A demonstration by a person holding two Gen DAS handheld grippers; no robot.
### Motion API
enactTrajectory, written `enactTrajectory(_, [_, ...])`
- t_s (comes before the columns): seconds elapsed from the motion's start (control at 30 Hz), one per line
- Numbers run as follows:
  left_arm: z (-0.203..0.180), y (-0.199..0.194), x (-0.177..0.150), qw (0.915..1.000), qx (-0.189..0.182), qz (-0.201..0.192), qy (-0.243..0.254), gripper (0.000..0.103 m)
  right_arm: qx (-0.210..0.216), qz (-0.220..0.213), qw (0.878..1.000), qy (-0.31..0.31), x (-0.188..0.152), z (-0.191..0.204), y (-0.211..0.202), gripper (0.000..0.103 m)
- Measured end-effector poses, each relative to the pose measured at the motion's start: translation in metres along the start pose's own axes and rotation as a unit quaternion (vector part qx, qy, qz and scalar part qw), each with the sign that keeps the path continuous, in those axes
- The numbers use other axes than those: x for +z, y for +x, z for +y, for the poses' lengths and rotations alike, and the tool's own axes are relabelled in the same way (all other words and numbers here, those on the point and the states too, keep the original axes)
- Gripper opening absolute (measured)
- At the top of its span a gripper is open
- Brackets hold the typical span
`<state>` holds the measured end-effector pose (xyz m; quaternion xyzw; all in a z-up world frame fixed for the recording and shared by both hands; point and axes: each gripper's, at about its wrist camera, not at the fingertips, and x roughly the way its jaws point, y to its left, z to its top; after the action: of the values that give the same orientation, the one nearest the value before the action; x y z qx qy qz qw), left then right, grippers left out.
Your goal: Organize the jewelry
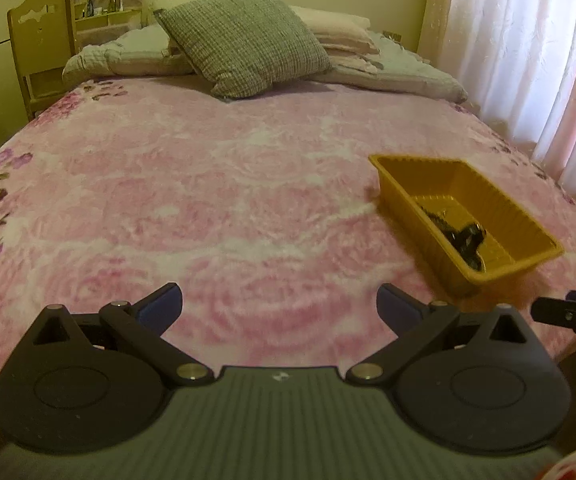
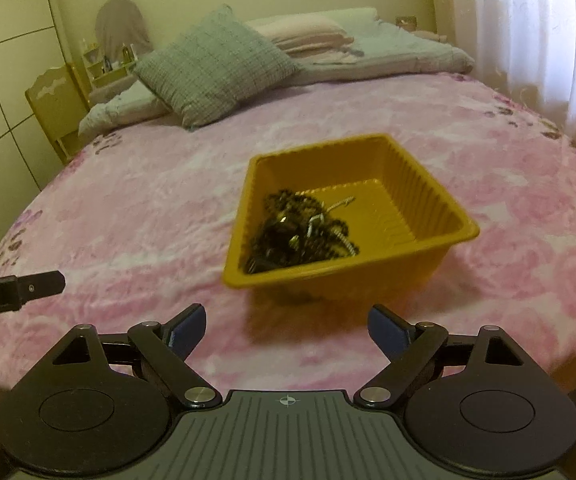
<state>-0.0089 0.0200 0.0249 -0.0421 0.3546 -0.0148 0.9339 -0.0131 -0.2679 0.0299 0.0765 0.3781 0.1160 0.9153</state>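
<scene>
A yellow plastic tray [image 2: 419, 200] sits on the pink floral bedspread [image 2: 148, 216], straight ahead of my right gripper [image 2: 286, 326]. A tangle of dark beaded jewelry with some silver pieces [image 2: 295, 232] lies in its near left part. My right gripper is open and empty, a short way in front of the tray's near wall. In the left wrist view the tray [image 1: 499, 208] lies ahead to the right with the dark jewelry [image 1: 463, 240] inside. My left gripper [image 1: 280, 306] is open and empty over bare bedspread [image 1: 208, 200].
A grey-green cushion [image 1: 244, 36] and folded bedding [image 1: 347, 28] lie at the head of the bed. A wooden chair [image 1: 40, 48] stands at the far left. White curtains [image 1: 527, 40] hang along the right side. The bed's near edge is just under both grippers.
</scene>
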Motion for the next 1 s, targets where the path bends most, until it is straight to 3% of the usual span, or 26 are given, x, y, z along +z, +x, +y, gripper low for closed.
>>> enactTrajectory(0.13, [-0.005, -0.008, -0.015, 0.9998, 0.012, 0.009, 0.011, 0.103, 0.000, 0.006, 1.000, -0.011, -0.007, 0.009, -0.003, 0.088])
enactTrajectory(0.37, [-0.012, -0.013, -0.031, 0.9995, 0.001, 0.030, 0.007, 0.103, -0.011, 0.007, 0.999, -0.038, -0.013, 0.025, -0.005, 0.088])
enactTrajectory(1.0, [-0.014, -0.007, -0.031, 0.9994, 0.006, 0.031, -0.014, 0.103, -0.002, 0.019, 0.999, -0.048, -0.015, 0.036, 0.009, 0.088])
